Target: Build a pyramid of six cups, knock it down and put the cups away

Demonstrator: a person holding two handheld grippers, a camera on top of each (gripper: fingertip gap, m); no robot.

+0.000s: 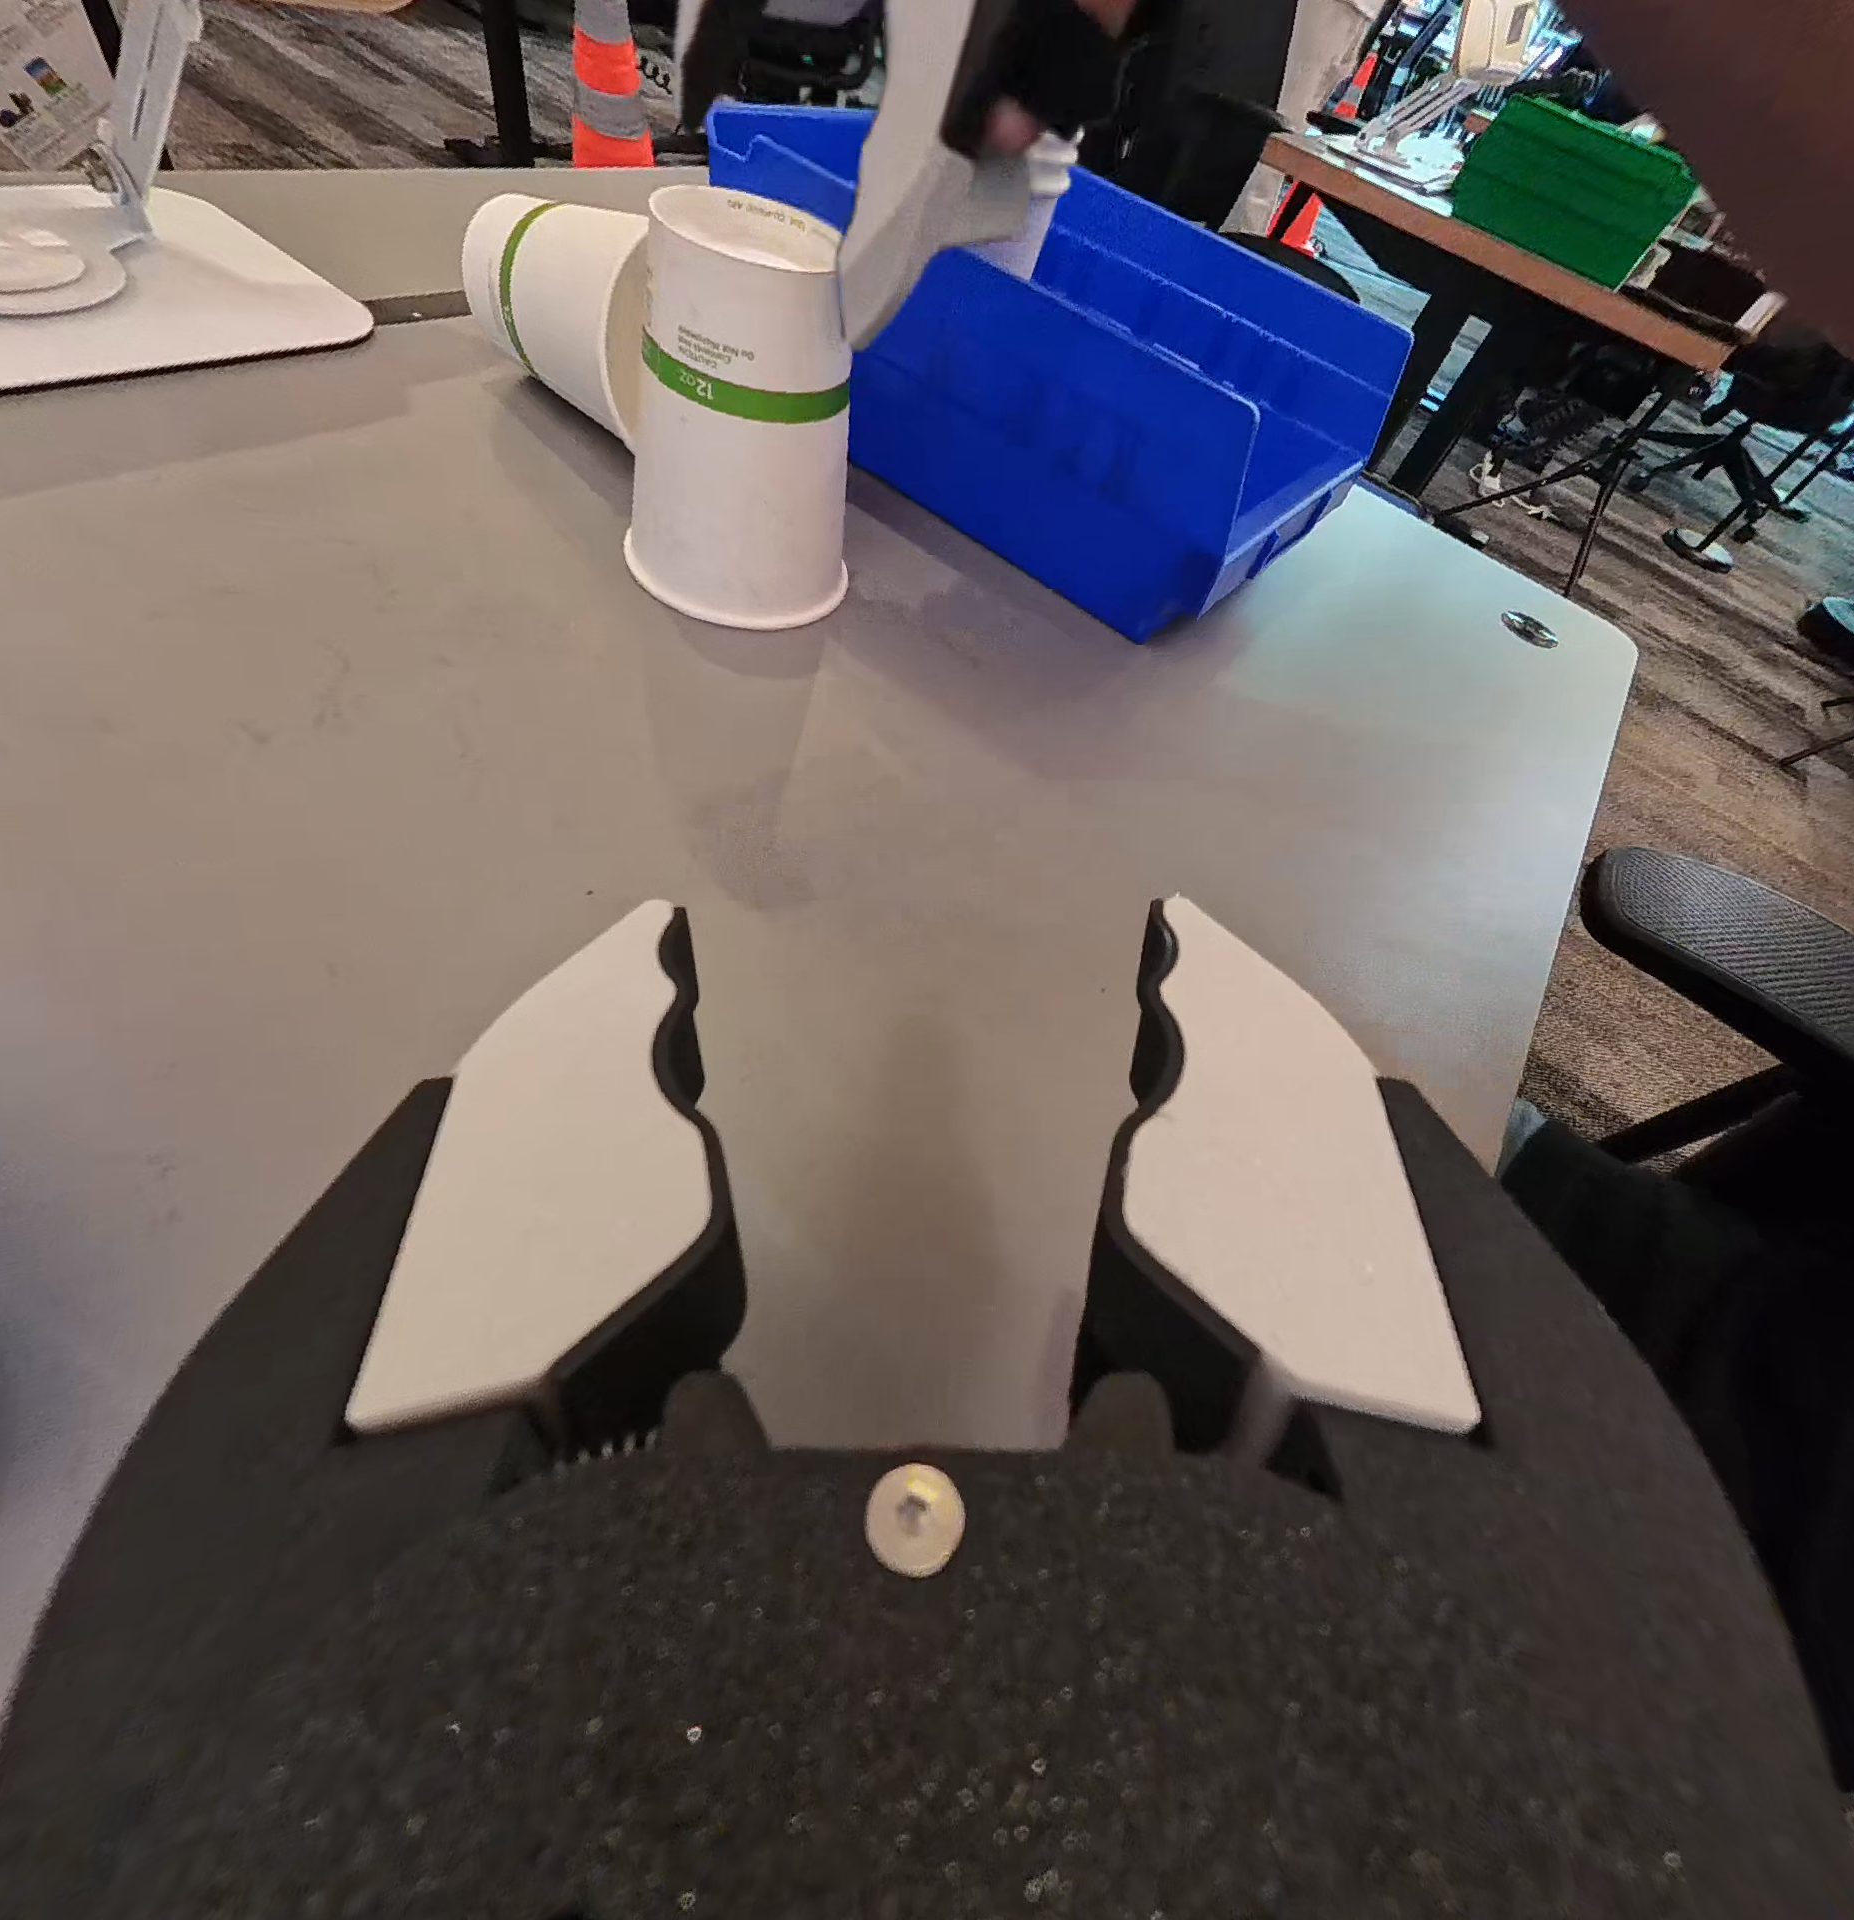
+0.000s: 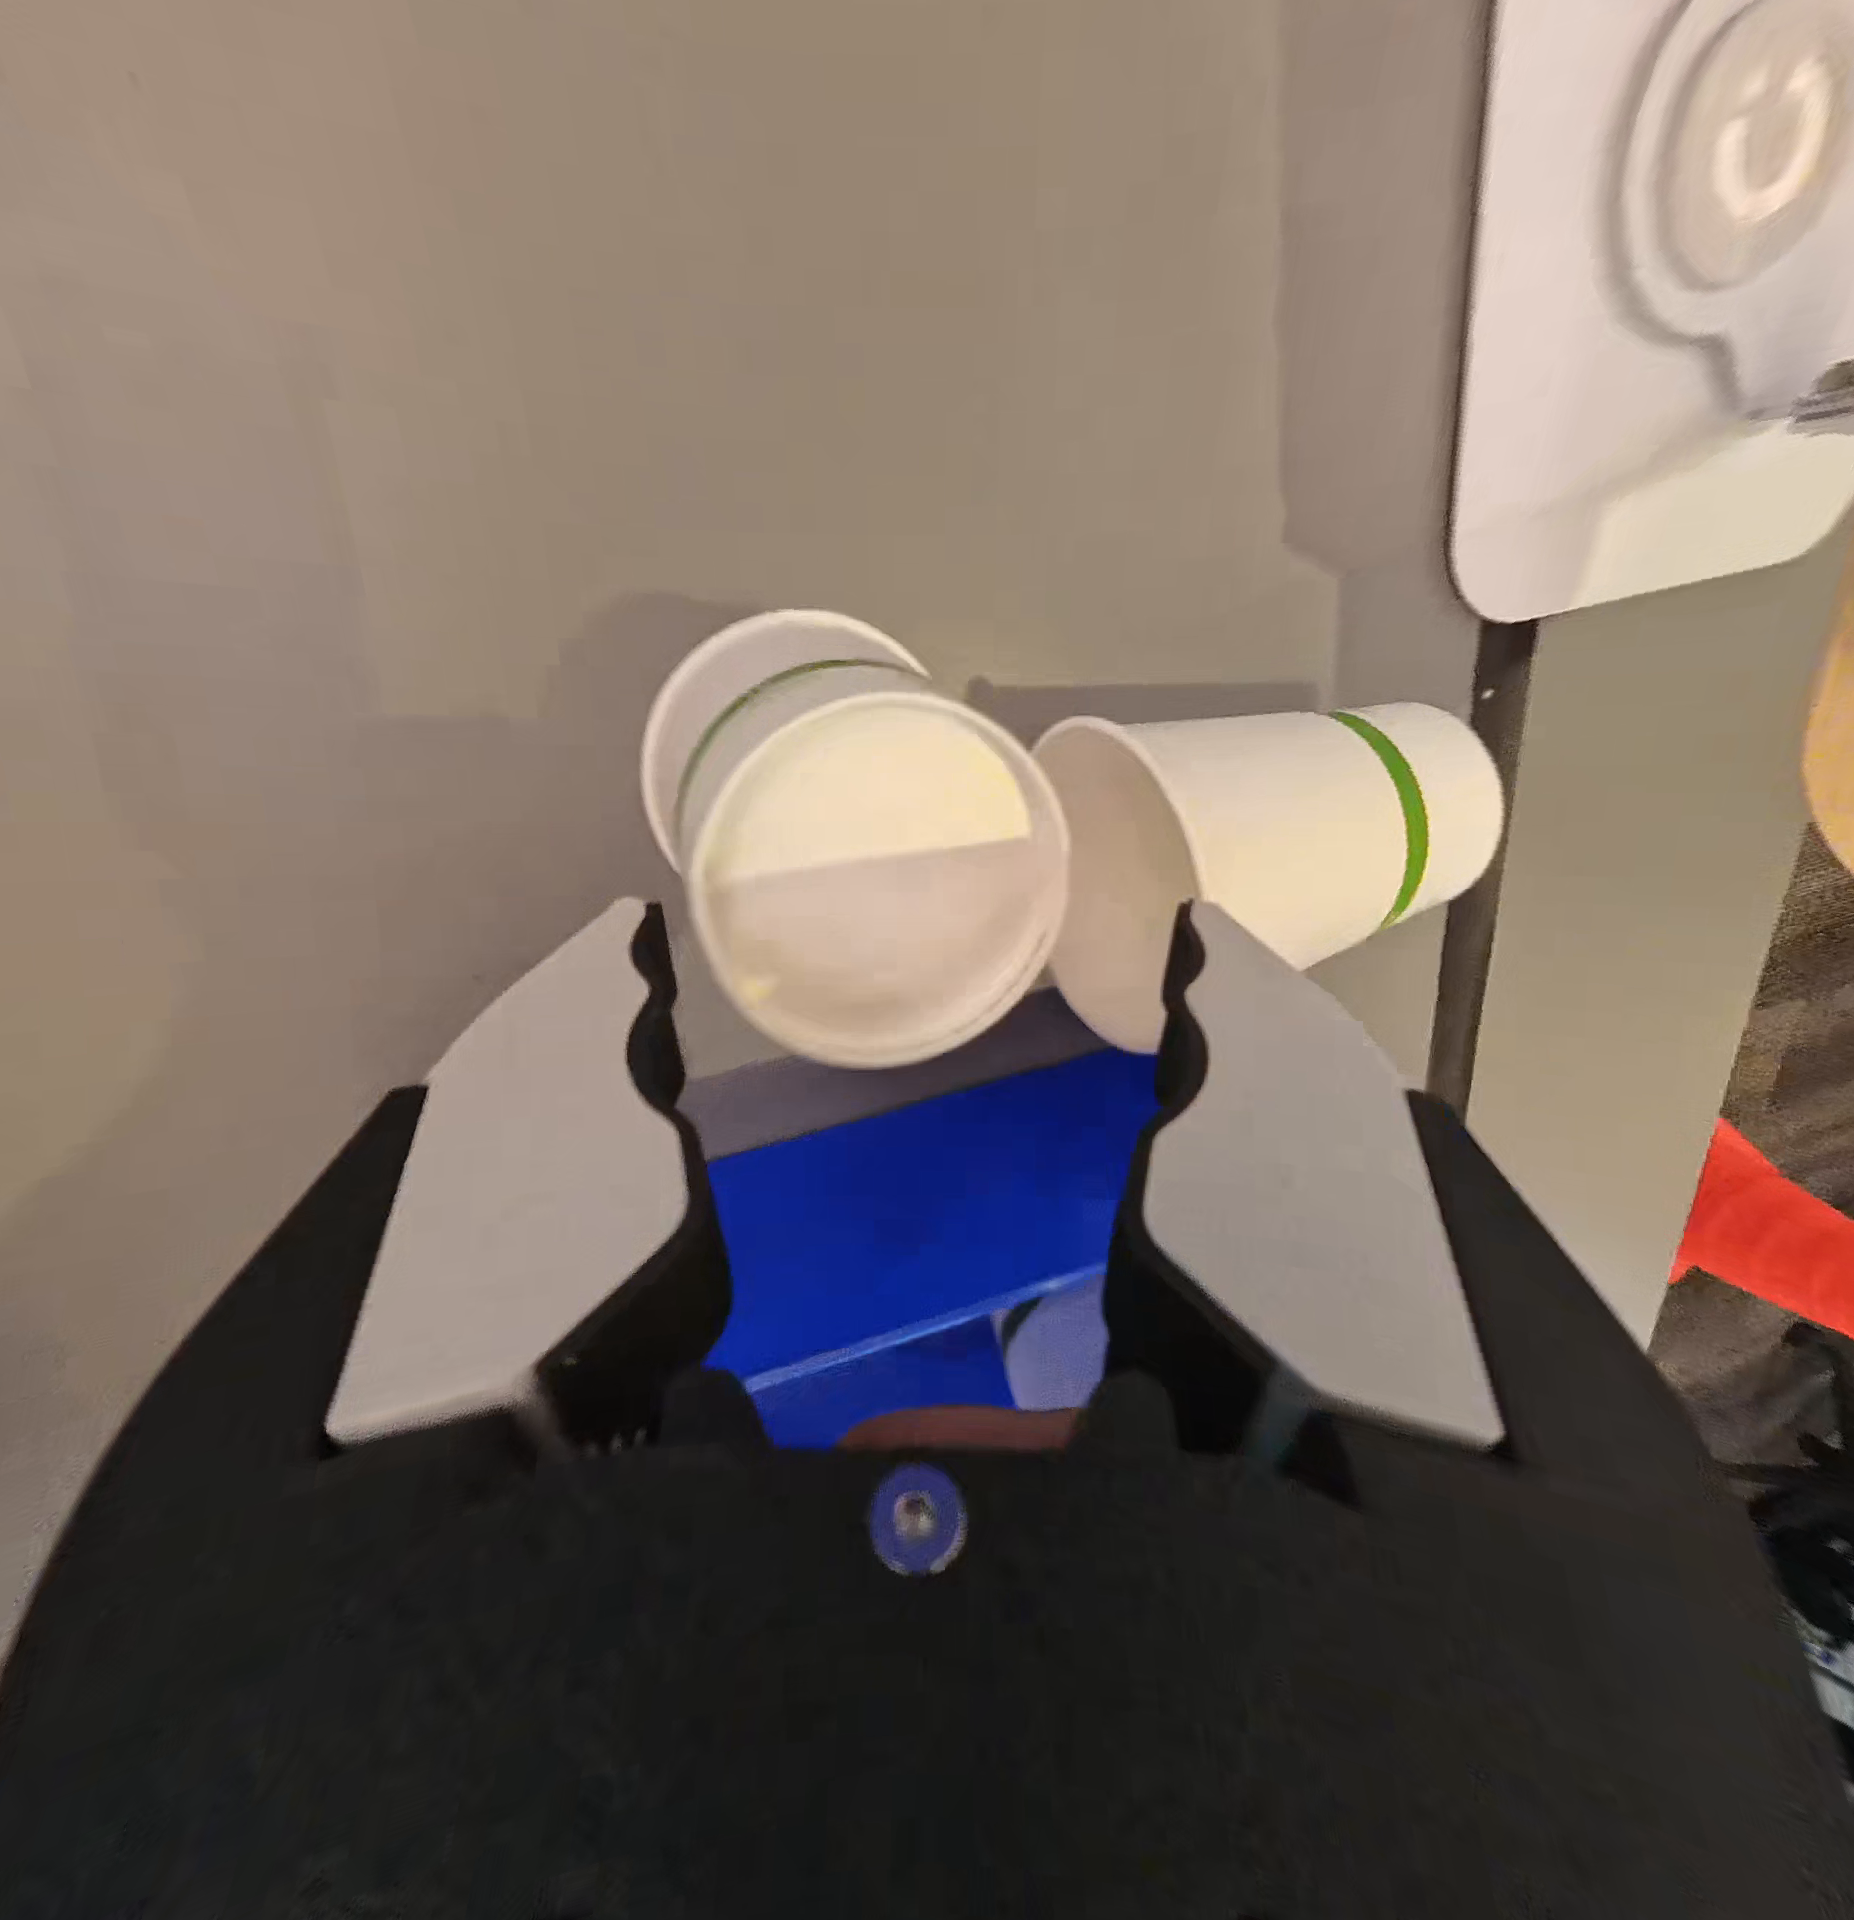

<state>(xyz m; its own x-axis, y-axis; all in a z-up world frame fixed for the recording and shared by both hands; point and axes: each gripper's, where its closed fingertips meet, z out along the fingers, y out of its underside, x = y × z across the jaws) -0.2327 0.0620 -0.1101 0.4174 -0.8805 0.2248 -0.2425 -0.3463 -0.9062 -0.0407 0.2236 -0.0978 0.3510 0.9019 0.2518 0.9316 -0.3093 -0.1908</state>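
My L gripper [image 1: 918, 914] spread wide, empty, low over grey table [image 1: 279, 727]. My R gripper [image 2: 912, 914] also spread, nothing pinched, above blue bin [image 1: 1110, 436]. Upside-down cup [image 1: 741, 436] stands beside bin, touching tipped cup [image 1: 544, 301]. Poss. another cup in bin, blurry.

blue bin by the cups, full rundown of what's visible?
The blue plastic storage bin sits on the grey table, right of the two white paper cups with green bands. It looks rigid and glossy, with an open top, ribbed inner walls, a divider panel and a lower front lip. The upside-down cup stands against its left wall. The right gripper hangs over it, open. Something white shows inside; unclear what.
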